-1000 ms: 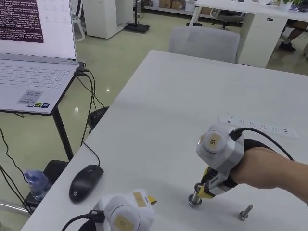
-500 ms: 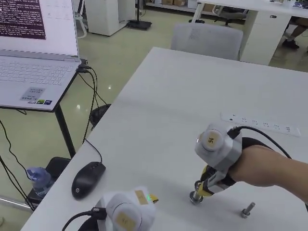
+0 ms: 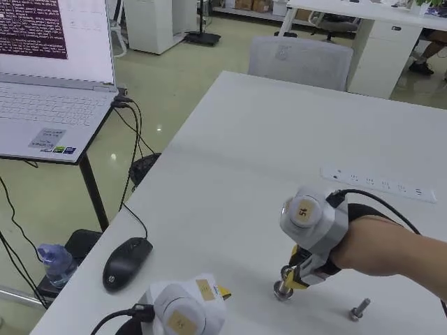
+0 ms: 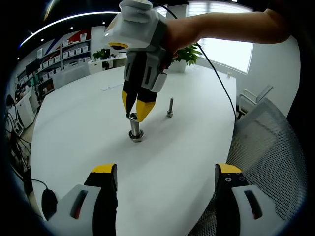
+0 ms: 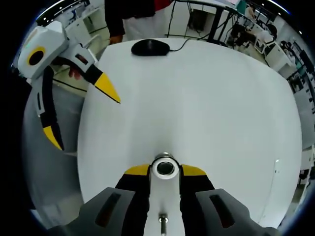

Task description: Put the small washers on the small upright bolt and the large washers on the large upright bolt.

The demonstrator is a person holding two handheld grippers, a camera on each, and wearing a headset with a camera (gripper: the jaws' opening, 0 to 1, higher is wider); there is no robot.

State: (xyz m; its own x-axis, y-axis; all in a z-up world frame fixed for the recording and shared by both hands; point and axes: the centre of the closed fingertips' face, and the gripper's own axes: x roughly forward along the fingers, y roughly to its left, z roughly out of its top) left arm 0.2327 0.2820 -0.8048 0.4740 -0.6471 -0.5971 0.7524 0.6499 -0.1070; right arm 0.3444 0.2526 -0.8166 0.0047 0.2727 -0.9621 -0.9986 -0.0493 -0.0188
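White tabletop (image 3: 230, 160) lies wide and bare around the large bolt (image 4: 135, 132), which stands upright with the small bolt (image 4: 170, 107) near it. My right gripper (image 4: 134, 115) has its tips nearly together at the large bolt's top; whether they pinch a washer I cannot tell. My left gripper (image 4: 165, 169) hangs wide open by the near edge. Washers should be thin, stiff and slippery, so I'd grip them by the rim.

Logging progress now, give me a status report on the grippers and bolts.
Left tongs open, holding nothing. Right tongs pinch a silver metal ring atop the large upright steel bolt. Small upright steel bolt stands free beside it.
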